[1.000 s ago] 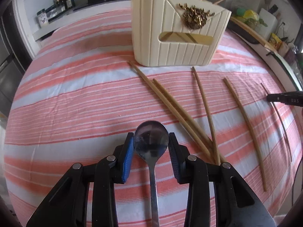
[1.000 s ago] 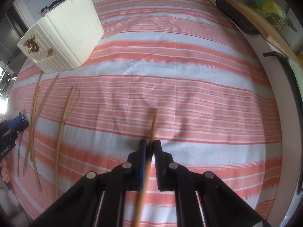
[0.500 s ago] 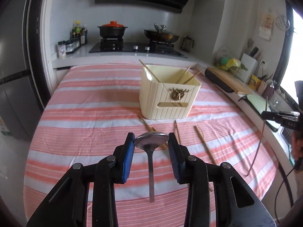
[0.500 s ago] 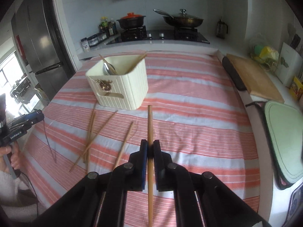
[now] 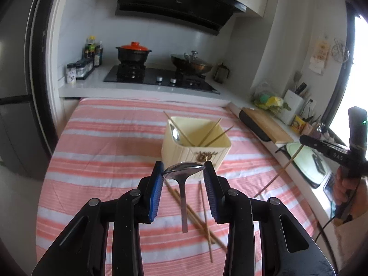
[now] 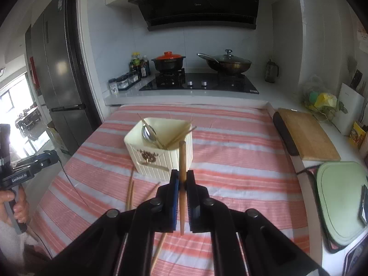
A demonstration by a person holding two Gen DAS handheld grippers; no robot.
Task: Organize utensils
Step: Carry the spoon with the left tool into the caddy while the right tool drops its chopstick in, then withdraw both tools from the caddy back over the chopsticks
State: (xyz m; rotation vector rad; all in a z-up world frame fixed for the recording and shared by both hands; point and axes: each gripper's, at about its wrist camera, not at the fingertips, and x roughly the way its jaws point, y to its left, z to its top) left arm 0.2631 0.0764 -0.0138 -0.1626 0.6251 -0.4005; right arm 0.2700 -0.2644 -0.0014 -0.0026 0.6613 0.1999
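Note:
My left gripper (image 5: pixel 184 172) is shut on a metal spoon (image 5: pixel 183 172), gripped by its bowl, handle hanging down, held high above the striped table. My right gripper (image 6: pixel 181 179) is shut on a wooden chopstick (image 6: pixel 182 158) that stands upright between the blue pads. The cream utensil holder (image 5: pixel 195 147) stands ahead of both grippers and holds a spoon and several chopsticks; it also shows in the right wrist view (image 6: pixel 161 151). Several loose chopsticks (image 5: pixel 202 207) lie on the cloth in front of the holder, also seen in the right wrist view (image 6: pixel 130 189).
The table has a pink and white striped cloth (image 5: pixel 103 149). A stove with a red-lidded pot (image 6: pixel 169 62) and a wok (image 6: pixel 226 64) stands behind it. A wooden cutting board (image 6: pixel 306 135) and a green tray (image 6: pixel 340 197) lie on the right counter.
Both grippers have risen and tilted up from the tabletop, lifting the spoon and the chopstick. The holder now sits lower and farther off, with its open top showing.

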